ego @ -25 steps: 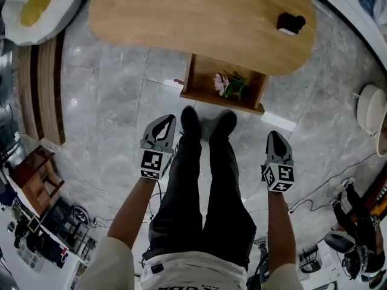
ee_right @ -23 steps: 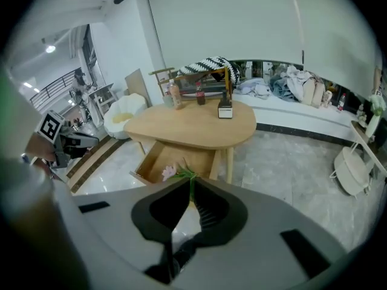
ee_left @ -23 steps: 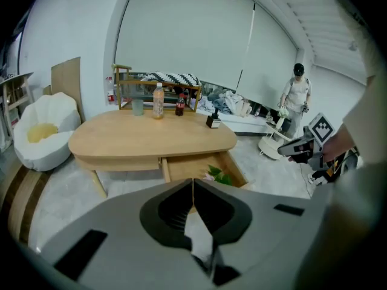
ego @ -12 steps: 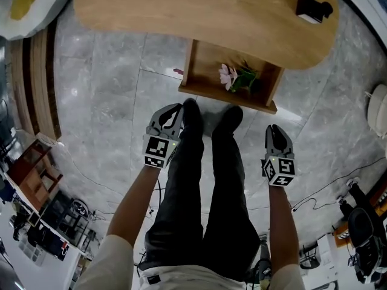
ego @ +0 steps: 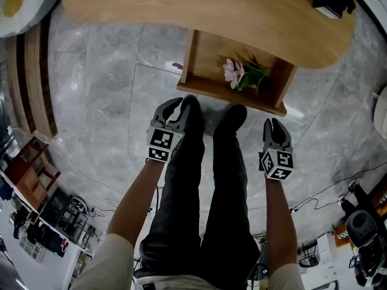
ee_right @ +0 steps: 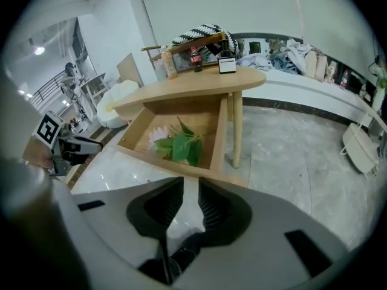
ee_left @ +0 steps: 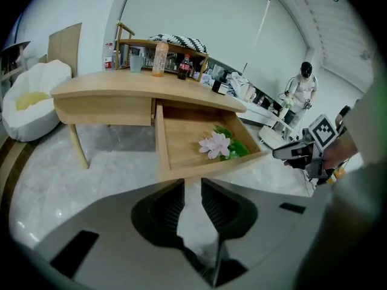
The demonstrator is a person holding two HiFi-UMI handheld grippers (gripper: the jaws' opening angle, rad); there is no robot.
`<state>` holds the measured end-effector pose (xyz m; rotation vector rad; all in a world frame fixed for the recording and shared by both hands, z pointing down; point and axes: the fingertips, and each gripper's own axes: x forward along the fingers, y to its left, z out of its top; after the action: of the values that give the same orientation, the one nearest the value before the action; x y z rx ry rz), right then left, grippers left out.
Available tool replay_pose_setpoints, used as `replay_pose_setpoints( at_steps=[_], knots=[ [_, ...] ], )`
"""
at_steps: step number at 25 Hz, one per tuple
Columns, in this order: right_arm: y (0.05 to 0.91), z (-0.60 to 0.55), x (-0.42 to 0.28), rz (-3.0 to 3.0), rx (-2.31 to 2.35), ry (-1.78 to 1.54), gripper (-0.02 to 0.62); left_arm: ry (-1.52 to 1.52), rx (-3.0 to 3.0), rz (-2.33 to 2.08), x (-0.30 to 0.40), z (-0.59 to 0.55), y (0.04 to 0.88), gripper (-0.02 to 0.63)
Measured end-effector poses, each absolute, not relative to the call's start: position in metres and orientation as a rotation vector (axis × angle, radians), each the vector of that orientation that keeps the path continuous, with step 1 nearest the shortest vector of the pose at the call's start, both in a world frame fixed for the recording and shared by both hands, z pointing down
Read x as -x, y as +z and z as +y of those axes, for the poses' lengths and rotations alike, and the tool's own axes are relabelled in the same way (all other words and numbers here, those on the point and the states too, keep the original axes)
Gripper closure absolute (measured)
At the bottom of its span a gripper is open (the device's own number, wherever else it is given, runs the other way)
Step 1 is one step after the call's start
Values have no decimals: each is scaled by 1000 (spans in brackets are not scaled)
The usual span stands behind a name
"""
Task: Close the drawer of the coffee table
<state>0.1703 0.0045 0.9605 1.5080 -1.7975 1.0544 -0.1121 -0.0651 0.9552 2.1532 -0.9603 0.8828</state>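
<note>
Two hand-held grippers are in view, one to each side of the person's legs. Left gripper [ego: 172, 106]: jaws have just been opening and stand a narrow gap apart, nothing between the pads, only grey floor behind them in the left gripper view [ee_left: 192, 183]. Right gripper [ego: 273, 124]: the same finding, jaws just opening to a narrow gap and holding nothing [ee_right: 190, 181].

One drawer [ego: 208, 62] hangs pulled out from under the wooden coffee table [ego: 199, 11] toward the person. Its front panel lies just ahead of two dark shoes [ego: 190, 110]. Neither gripper touches it; both sit short of the front panel, the left gripper near the drawer's left corner, the right gripper near its right corner.

Drawer contents: one pink artificial flower [ego: 231, 72] with one cluster of green leaves [ego: 253, 77], lying toward the right half (the remaining drawer floor is bare wood).

One small black object [ego: 329, 2] stands on the table top near its right end. One second person [ee_left: 302, 88] stands in the background of the left gripper view.
</note>
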Motion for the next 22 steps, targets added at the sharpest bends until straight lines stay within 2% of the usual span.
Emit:
replay_pose_setpoints(
  at_steps=[2,11,22],
  knots=[
    [971,6,-169,-1770,-1535,1074,494,891,-2146,-959,109,-64,965,509],
    [1001,5,-180,-1671,-1673,1096,462,807,-2063,-1020,100,-74,992,416],
    [997,-1,-179,-1659,-1764,1121,434,726,-1993,-1073,99,-79,988,414]
  ],
)
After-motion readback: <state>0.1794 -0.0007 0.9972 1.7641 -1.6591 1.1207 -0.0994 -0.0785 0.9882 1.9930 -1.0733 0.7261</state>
